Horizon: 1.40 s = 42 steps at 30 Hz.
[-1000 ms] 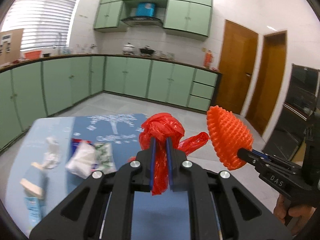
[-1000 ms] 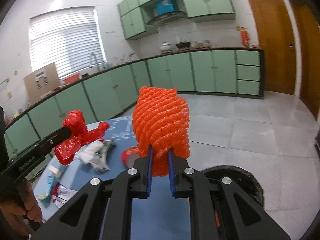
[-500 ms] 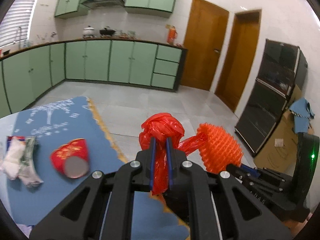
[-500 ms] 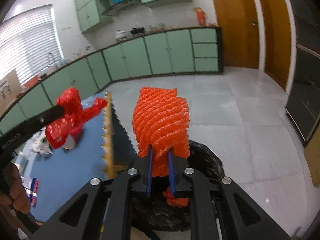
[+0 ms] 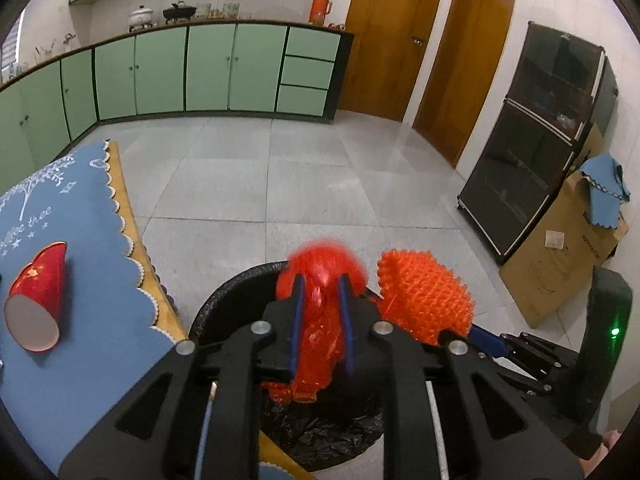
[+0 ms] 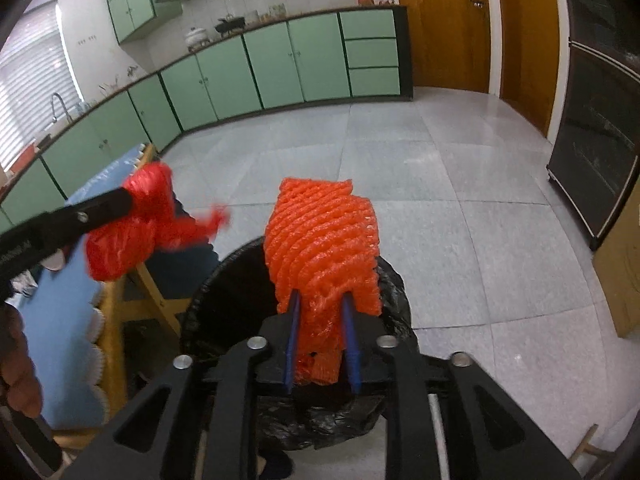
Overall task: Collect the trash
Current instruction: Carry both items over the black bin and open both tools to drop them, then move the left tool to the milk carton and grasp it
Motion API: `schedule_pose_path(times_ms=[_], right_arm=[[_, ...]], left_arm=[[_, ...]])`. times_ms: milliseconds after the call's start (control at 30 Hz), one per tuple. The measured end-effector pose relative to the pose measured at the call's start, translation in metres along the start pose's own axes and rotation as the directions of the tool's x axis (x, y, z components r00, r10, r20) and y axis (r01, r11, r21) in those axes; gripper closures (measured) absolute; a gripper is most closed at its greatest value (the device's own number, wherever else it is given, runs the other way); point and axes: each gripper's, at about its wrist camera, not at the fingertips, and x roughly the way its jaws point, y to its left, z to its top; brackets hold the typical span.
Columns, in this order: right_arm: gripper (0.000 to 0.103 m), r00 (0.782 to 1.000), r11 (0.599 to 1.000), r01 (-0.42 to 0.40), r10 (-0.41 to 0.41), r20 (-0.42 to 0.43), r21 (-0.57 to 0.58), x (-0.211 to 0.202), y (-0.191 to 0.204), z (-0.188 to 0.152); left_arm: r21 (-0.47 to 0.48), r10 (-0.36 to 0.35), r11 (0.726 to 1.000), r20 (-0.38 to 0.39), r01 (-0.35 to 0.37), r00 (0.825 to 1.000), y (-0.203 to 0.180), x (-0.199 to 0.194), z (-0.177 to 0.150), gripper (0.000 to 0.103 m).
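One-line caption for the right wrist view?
Right gripper, jaws opening, holds orange foam net over black-lined trash bin; left gripper's red plastic bag alongside.

Both my wrist cameras look steeply down, close over the bin [image 5: 224, 300] [image 6: 224, 280] at 6 o'clock; they share it, the floor [image 5: 304, 184] [image 6: 400, 168] and cabinets [image 5: 208, 68] [image 6: 272, 68] at 12.

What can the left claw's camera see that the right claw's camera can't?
Only the left camera shows the red paper cup lying on its side on the blue tablecloth, plus a cardboard box. Only the right camera shows the window blinds, a faucet and the person's hand. Both show the red plastic bag, the orange foam net, the black trash bin and green cabinets.
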Motion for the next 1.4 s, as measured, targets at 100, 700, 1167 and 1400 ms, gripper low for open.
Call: schedule_pose_path(times_ms=[100,700,1167,1400], right_arm=[[0.071,1.000,1.000,0.004,-0.004,-0.017,0.001,0.008,-0.004,0.001],[0.016,0.974,0.991,-0.085,0.105,0.203,-0.105,-0.077,0.073,0.028],[0.012,0.918,0.920,-0.269,0.334,0.214,-0.284,-0.095,0.208,0.007],[0.011,0.910,0.893,-0.287,0.368,0.192,-0.347,-0.088,0.260,-0.004]], left_arm=[[-0.015,0.013,1.000,-0.005,-0.013,1.000,0.005,0.001,0.000,0.075],[-0.117,0.243,0.967,0.139,-0.227,0.960,0.077,-0.133,-0.009,0.047],[-0.307,0.631,0.754,0.095,-0.581,0.770,0.199,-0.269,-0.086,0.042],[-0.400,0.700,0.667,0.051,-0.628,0.712,0.261,-0.305,-0.105,0.036]])
